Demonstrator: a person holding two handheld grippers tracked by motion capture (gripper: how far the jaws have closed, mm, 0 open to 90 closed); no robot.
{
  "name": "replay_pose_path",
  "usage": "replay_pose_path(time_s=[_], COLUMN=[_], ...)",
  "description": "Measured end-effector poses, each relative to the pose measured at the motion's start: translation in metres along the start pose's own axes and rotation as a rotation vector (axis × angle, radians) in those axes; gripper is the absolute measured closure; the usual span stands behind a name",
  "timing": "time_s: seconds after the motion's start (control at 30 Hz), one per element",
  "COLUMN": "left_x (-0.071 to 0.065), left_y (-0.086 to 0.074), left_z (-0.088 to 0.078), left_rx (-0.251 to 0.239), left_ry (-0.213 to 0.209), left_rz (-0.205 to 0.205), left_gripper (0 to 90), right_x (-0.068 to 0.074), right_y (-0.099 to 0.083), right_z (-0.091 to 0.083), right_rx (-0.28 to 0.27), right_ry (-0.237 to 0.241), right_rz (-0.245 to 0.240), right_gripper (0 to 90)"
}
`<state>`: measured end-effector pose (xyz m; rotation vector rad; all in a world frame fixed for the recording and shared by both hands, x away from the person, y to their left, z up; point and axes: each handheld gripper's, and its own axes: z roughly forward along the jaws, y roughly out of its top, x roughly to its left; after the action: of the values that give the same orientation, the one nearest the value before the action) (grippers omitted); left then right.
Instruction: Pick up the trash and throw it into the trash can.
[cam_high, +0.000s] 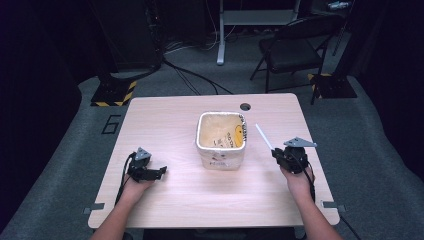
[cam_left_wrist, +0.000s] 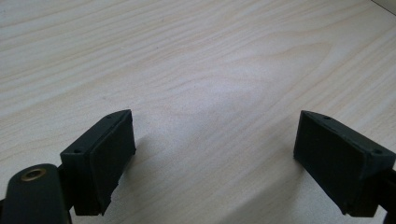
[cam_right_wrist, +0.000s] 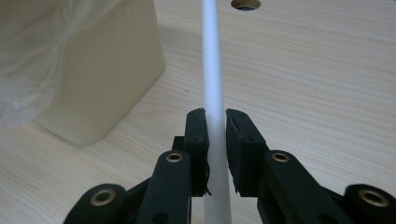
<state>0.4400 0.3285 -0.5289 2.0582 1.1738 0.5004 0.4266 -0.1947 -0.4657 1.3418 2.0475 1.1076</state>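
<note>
Right gripper view is showing the right gripper (cam_right_wrist: 215, 140) pinching a white stick (cam_right_wrist: 212, 70) near its lower end, the bin (cam_high: 221, 140) waiting just beyond; it could be pivoting loose. The left gripper (cam_left_wrist: 212, 154) is resting with jaws spread, empty. The stick's tip is running off-frame

Two black jaws of the left gripper (cam_left_wrist: 210, 163) rising from the bottom edge, set wide apart, nothing between them. Pale wood-grain worktop (cam_left_wrist: 196, 60) across the rest, bare between the jaws. Soft shadows beside each jaw. Brass-ringed screw hole (cam_left_wrist: 32, 175) on the left jaw's arm, at the lower left corner.
</note>
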Motion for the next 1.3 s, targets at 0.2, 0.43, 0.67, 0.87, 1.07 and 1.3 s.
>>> replay_pose_path(time_s=[0.2,0.43,0.67,0.87,1.07,1.3], left_x=[0.000,0.000,0.000,0.000,0.000,0.000], left_y=[0.000,0.000,0.000,0.000,0.000,0.000], left_z=[0.000,0.000,0.000,0.000,0.000,0.000], left_rx=[0.000,-0.001,-0.001,-0.001,-0.001,-0.001], left_ry=[0.000,0.000,0.000,0.000,0.000,0.000], left_rz=[0.000,0.001,-0.001,0.000,-0.001,-0.001], left_gripper=[12.1,12.1,12.2,12.2,12.2,12.1], right_x=[0.002,0.005,0.009,0.016,0.023,0.031], right_y=[0.010,0.024,0.037,0.050,0.059,0.070], right_z=[-0.007,-0.015,-0.021,-0.021,-0.017,-0.015], right_rx=[-0.015,-0.032,-0.062,-0.075,-0.081,-0.087], right_ry=[0.026,0.059,0.083,0.111,0.129,0.146], right_rz=[-0.009,-0.028,-0.032,-0.046,-0.063,-0.076], right_gripper=[78.5,78.6,78.6,78.6,78.6,78.7])
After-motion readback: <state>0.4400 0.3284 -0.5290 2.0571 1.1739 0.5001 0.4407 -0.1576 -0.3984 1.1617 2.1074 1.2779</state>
